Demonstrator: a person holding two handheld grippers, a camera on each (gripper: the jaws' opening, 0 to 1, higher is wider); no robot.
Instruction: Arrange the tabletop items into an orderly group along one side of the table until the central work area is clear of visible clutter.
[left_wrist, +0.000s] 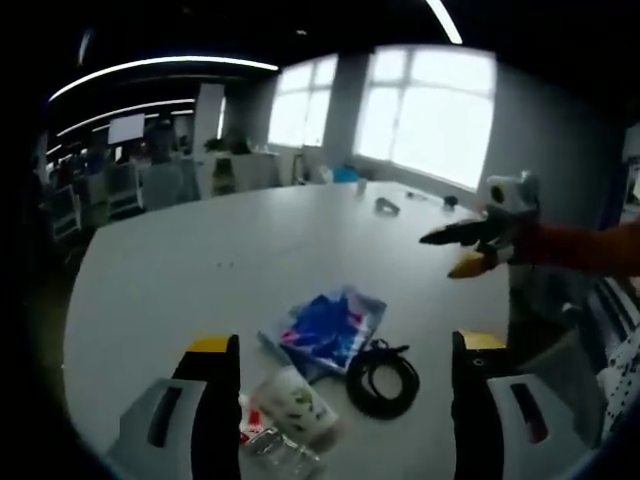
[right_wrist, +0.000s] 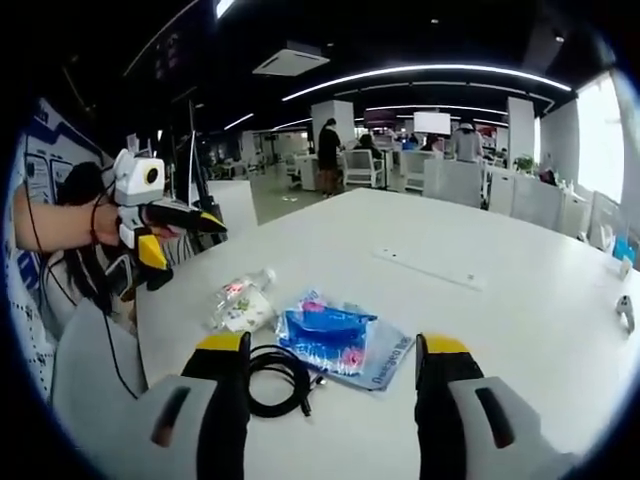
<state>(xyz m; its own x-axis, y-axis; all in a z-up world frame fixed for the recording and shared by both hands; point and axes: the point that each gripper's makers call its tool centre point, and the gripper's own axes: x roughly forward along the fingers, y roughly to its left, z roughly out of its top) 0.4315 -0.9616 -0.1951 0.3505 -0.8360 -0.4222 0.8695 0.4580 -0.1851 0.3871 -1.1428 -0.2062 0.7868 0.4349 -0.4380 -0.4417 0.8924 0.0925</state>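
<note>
- In the left gripper view, the left gripper (left_wrist: 345, 385) is seen with its jaws spread wide and holding nothing; the clutter lies between and just ahead of them, near the table's (left_wrist: 200, 250) near edge.
- A clear plastic bottle (left_wrist: 290, 405) with a printed label is found lying on its side closest to the left jaw, its cap end pointing towards the near edge and its long axis running obliquely away from the jaws.
- A blue snack packet (left_wrist: 330, 330) lies flat just beyond the bottle, and a coiled black cable (left_wrist: 383, 380) rests just beside the packet, towards the right jaw.
- In the right gripper view, the right gripper (right_wrist: 330, 400) is likewise shown wide open and empty, with the cable (right_wrist: 275, 380) nearest its left jaw, the packet (right_wrist: 340, 340) centred ahead of the gap, and the bottle (right_wrist: 240, 302) farther off towards the table's edge (right_wrist: 160, 300).
- Both grippers are held above the tabletop, apart from the items; neither is touching anything.
- The bottle is judged nearer to the left gripper, the cable and packet about equally reachable by either.
- A few small items are left far across the table (right_wrist: 520, 280); what they are cannot be told.
</note>
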